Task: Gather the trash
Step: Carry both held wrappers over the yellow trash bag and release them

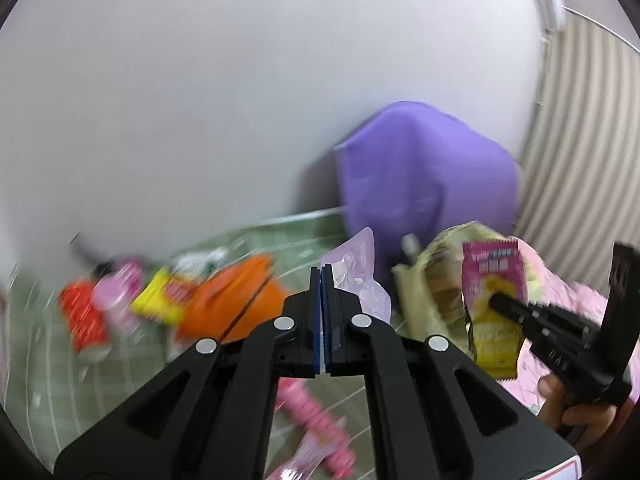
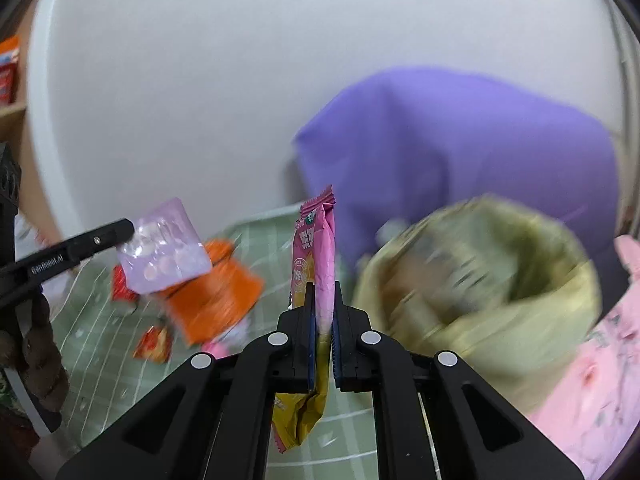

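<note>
Clamped: right gripper [image 2: 322, 312] on pink-and-yellow wrapper [image 2: 316, 264], left gripper [image 1: 321, 292] on clear lilac packet [image 1: 362, 280]. Both near olive trash bag [image 2: 480, 280], not over its mouth. Thin film could slip, or miss the floppy rim. Orange bag [image 1: 236, 296] and other wrappers littering green mat [image 1: 52, 380]; purple bag [image 1: 424, 172] behind.

A green checked mat [image 1: 120, 364] is covering the table, meeting a plain white wall [image 1: 200, 100]. A striped grey curtain [image 1: 576, 160] is hanging at the right, and pink patterned fabric [image 2: 592, 400] is lying nearby.
</note>
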`<action>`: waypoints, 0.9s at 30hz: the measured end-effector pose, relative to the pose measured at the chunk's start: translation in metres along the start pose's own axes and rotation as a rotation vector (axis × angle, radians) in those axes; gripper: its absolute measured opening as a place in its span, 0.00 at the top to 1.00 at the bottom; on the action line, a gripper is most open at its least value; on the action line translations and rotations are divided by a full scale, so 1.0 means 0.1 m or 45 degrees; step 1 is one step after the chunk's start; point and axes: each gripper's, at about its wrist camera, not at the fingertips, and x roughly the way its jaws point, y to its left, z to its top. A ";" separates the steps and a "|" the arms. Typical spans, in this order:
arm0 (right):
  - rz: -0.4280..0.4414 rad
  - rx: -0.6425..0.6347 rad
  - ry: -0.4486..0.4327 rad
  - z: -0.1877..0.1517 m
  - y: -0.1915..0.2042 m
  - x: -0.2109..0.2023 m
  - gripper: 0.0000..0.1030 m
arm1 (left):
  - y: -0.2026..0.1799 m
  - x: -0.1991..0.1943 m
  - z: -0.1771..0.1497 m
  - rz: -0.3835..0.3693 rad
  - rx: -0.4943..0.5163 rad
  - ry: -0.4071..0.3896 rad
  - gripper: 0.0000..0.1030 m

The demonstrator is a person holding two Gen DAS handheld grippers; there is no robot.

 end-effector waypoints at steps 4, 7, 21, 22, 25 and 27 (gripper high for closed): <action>-0.158 0.019 -0.067 0.30 -0.27 -0.25 0.92 | -0.29 0.24 0.30 -0.164 0.097 0.000 0.99; -0.284 0.049 -0.100 0.40 -0.50 -0.46 0.92 | -0.47 0.45 0.46 -0.294 0.132 0.036 0.99; -0.498 0.115 -0.147 0.64 -1.66 -0.70 0.92 | -2.15 1.70 0.55 -0.685 0.383 0.356 0.99; -0.481 0.118 -0.142 0.66 -1.71 -0.64 0.92 | -2.32 1.84 0.47 -0.673 0.439 0.414 0.99; -0.382 0.126 -0.136 0.72 -1.91 -0.40 0.92 | -2.56 2.06 0.22 -0.487 0.679 0.456 0.99; -0.305 0.135 -0.112 0.73 -2.00 -0.17 0.92 | -2.50 2.14 0.13 -0.414 0.738 0.491 0.99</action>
